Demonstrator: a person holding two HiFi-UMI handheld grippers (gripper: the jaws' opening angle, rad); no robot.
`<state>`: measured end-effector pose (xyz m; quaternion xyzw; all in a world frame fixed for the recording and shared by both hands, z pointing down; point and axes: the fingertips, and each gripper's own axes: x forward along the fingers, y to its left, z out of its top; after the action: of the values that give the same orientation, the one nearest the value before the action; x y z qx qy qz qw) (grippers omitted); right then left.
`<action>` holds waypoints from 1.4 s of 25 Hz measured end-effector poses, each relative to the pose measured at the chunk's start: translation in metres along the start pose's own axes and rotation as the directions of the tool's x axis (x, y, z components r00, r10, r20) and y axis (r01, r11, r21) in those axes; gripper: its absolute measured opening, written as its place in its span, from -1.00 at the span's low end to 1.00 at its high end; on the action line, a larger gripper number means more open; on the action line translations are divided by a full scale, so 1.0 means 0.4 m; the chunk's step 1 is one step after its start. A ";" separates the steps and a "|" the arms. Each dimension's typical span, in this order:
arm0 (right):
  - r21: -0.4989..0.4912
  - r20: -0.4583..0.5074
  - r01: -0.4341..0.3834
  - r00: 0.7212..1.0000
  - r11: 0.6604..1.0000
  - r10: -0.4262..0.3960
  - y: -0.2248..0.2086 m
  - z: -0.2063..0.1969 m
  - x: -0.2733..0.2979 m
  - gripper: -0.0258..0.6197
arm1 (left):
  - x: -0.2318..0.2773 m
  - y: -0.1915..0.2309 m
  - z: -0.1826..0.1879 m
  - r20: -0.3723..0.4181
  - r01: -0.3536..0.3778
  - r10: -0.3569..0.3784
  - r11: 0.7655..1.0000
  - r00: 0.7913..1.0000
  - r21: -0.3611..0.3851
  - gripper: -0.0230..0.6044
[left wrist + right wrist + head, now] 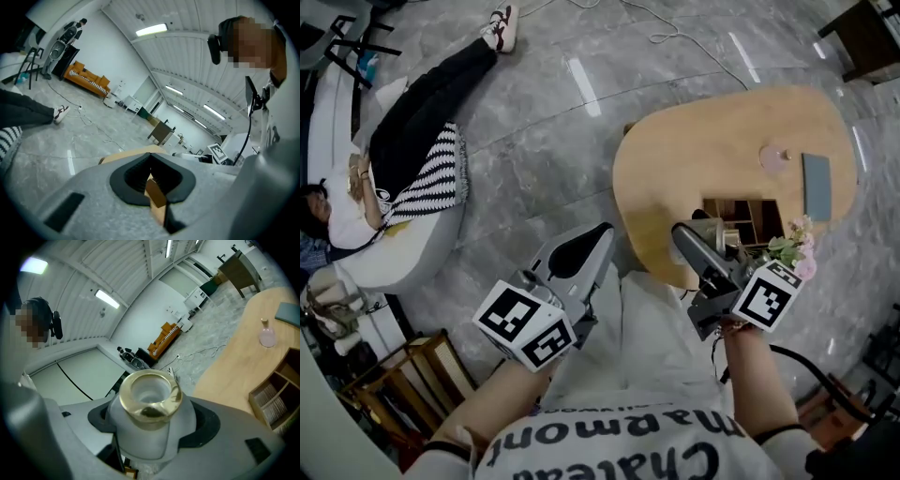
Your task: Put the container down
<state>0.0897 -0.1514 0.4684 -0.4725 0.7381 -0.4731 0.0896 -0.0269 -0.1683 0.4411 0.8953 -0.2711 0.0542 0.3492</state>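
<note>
In the right gripper view my right gripper (152,423) is shut on the container (149,397), a frosted white vessel with a wide gold rim, held upright with its mouth toward the camera. In the head view that gripper (689,239) hangs over the near edge of the wooden table (675,164), and the container is hidden there. My left gripper (586,248) is to the left, off the table and over the floor. Its jaws (150,157) meet at the tips; a brown sliver shows in the slit behind them.
On the table lie a pink round item (773,157) and a grey pad (816,185). A recess with wooden compartments (741,217) and pink flowers (794,248) sit by my right gripper. A person lies on a white seat (403,253) at the left. A cable (675,33) runs across the floor.
</note>
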 end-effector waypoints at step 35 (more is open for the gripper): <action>-0.489 -0.205 0.105 0.951 0.866 -0.231 -0.428 -0.364 0.150 0.13 | 0.193 0.220 -0.600 -0.154 0.001 -0.008 0.999 0.988 -0.051 -0.88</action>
<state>0.0778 -0.1271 0.6993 -0.4776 0.7919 -0.3421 -0.1665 0.0147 -0.0994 0.6956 0.8800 -0.2426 0.1154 0.3917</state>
